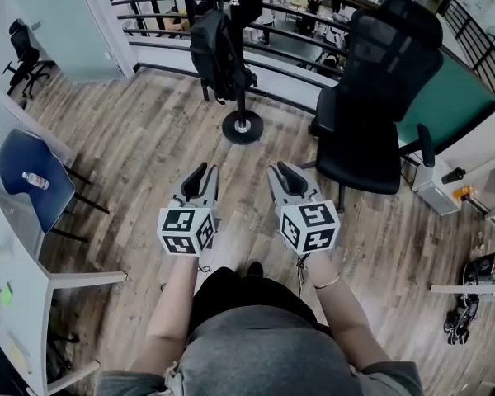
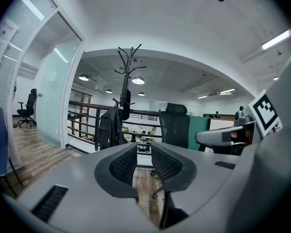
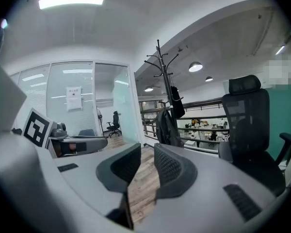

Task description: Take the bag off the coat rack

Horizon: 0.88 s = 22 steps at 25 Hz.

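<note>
Head view: left gripper (image 1: 200, 178) and right gripper (image 1: 284, 176) are held side by side at the near edge, over pale wood-plank floor (image 1: 140, 143). Black fabric backpack (image 1: 215, 52) hangs on the black metal coat rack (image 1: 242, 125) at far centre, well apart from both grippers. Black mesh office chair (image 1: 378, 97) stands just right of the rack's round base. Dark metal railing (image 1: 153, 25) runs behind the rack. Blue padded chair (image 1: 29, 176) is at the left, with a small bottle (image 1: 35, 180) lying on its seat.

Left gripper view: jaws stand slightly apart with only floor showing between them. The backpack hangs low on the rack, far and left of the gap. The office chair is far and right of it.

Right gripper view: jaws are parted by a narrow gap with nothing in it. The rack and backpack are far, just right of the gap. The office chair fills the right side. Glass partition (image 3: 109, 103) stands at far left.
</note>
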Motion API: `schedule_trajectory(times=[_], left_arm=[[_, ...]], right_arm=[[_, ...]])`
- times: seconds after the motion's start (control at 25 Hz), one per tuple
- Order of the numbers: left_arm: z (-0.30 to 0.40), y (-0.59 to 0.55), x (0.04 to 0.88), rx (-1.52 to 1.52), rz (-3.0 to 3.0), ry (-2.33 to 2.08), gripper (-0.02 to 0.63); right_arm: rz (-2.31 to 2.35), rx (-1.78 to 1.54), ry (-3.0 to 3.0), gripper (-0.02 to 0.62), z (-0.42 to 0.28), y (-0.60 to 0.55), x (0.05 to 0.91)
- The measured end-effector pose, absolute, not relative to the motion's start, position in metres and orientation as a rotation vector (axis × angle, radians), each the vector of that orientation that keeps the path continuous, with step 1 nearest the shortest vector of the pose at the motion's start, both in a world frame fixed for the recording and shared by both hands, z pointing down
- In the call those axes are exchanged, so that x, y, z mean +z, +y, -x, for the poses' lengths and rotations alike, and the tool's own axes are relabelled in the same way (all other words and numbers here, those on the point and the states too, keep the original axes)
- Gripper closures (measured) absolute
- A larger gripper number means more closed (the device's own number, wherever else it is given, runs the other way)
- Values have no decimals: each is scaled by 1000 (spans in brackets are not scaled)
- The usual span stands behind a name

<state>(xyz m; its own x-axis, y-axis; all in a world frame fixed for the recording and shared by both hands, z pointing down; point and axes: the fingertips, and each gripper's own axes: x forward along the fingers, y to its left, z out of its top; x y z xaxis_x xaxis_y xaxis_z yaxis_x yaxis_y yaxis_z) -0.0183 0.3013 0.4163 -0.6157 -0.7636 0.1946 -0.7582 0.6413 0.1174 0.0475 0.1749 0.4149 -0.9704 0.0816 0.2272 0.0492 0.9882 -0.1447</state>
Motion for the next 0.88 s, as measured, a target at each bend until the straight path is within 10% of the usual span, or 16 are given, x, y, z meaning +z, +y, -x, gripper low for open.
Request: schedule_trajectory(times=[0.88], left_arm=[[142, 255, 428, -139, -1169, -2630, 354]], right_arm=[[109, 313, -2897, 325, 60, 121, 426]])
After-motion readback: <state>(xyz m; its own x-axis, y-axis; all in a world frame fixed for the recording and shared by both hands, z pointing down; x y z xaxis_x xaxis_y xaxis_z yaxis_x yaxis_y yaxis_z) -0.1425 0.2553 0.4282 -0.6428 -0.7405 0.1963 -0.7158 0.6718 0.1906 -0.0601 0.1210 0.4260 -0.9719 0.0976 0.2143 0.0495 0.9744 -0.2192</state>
